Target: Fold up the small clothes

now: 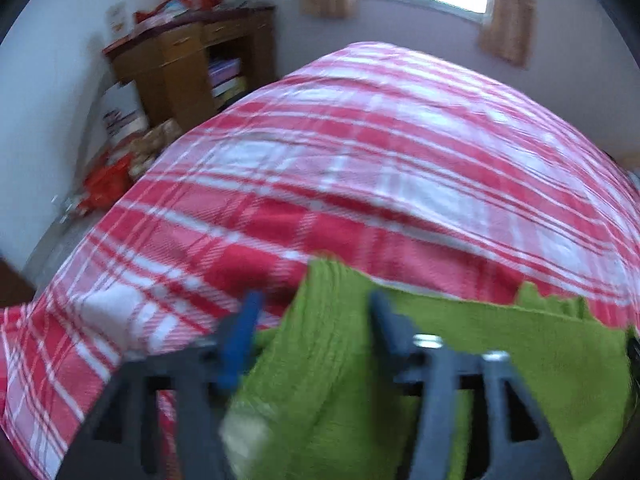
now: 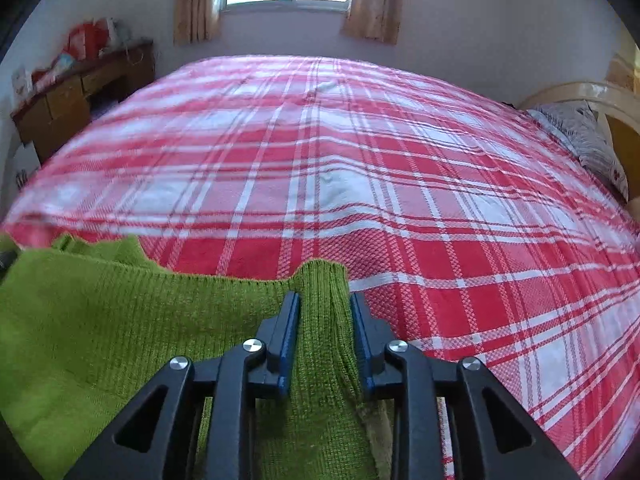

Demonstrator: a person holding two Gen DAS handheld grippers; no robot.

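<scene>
Green ribbed knit garment [image 2: 120, 320] stretches crosswise between both grippers; left gripper [image 1: 316, 308] and right gripper [image 2: 325, 300] straddle its corners, jaws apart, unclamped.

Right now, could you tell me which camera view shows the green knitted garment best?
The right wrist view: the green knitted garment appears sharp, its ribbing clear, on the plaid bedspread. The left wrist view shows it blurred, partly behind the fingers.

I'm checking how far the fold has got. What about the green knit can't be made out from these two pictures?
- Green knit, right wrist view: lower part cut off by the frame edge and hidden behind the right tongs.
- Left wrist view: the knit is motion-blurred and hidden behind the left tongs.
- Garment type: no whole outline in either view.
</scene>
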